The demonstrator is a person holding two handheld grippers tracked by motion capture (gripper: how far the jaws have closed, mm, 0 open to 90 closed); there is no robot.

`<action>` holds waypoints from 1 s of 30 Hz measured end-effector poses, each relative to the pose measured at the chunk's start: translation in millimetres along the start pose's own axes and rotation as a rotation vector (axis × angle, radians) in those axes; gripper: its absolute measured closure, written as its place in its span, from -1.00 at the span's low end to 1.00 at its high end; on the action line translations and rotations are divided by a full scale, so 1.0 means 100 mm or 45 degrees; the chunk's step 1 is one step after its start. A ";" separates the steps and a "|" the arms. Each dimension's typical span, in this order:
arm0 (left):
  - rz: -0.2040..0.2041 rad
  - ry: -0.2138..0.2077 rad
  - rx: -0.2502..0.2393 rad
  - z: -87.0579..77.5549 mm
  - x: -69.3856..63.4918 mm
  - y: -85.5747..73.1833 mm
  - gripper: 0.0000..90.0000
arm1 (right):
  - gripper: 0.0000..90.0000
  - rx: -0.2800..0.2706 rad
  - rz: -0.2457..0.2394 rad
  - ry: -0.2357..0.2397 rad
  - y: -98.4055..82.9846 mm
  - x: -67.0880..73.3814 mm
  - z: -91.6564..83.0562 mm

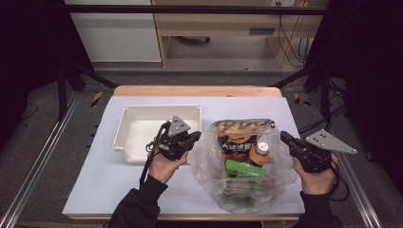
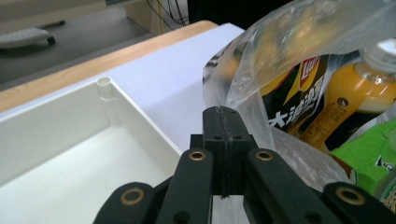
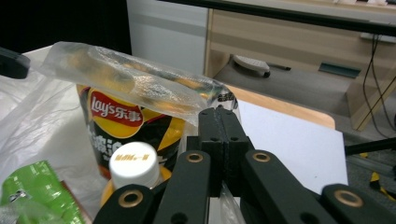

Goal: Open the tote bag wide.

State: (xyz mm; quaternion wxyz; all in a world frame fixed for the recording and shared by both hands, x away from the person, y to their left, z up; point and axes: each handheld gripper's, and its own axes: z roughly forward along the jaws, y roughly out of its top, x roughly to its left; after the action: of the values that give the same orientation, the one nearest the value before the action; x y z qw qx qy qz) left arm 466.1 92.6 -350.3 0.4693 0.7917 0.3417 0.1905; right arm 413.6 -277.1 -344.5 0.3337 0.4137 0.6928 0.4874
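A clear bag [image 1: 237, 161] lies mid-table holding chips [image 1: 236, 137], a bottle [image 1: 260, 153] and a green pack [image 1: 244, 169]. Left gripper [image 1: 194, 137] pinches its 9 o'clock edge, right gripper [image 1: 285, 137] its 3 o'clock edge. White bin [image 1: 157, 111] at 10 o'clock

White tray [image 1: 124, 124], clear plastic bag [image 1: 209, 164], black-and-orange chip packet [image 1: 237, 137] — red logo, green packet [image 1: 243, 170], orange bottle [image 1: 259, 153] — white cap.
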 end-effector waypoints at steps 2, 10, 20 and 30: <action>0.009 0.010 -0.039 -0.04 -0.01 0.02 1.00 | 1.00 -0.016 0.000 -0.008 0.02 -0.02 0.02; -0.024 -0.001 -0.251 -0.25 0.01 0.18 1.00 | 1.00 -0.111 0.015 -0.046 0.14 -0.10 0.07; 0.016 0.098 -0.170 0.00 0.00 0.24 1.00 | 1.00 -0.004 0.000 -0.124 0.15 -0.21 0.33; 0.026 0.137 0.092 0.53 0.04 -0.03 1.00 | 1.00 0.212 0.063 -0.081 -0.30 -0.32 0.65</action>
State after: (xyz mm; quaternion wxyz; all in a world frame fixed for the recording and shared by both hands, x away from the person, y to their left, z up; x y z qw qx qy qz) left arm 500.4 63.9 -379.2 0.4195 0.8001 0.3649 0.2250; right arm 476.1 -285.3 -390.7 0.3078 0.4724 0.7094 0.4229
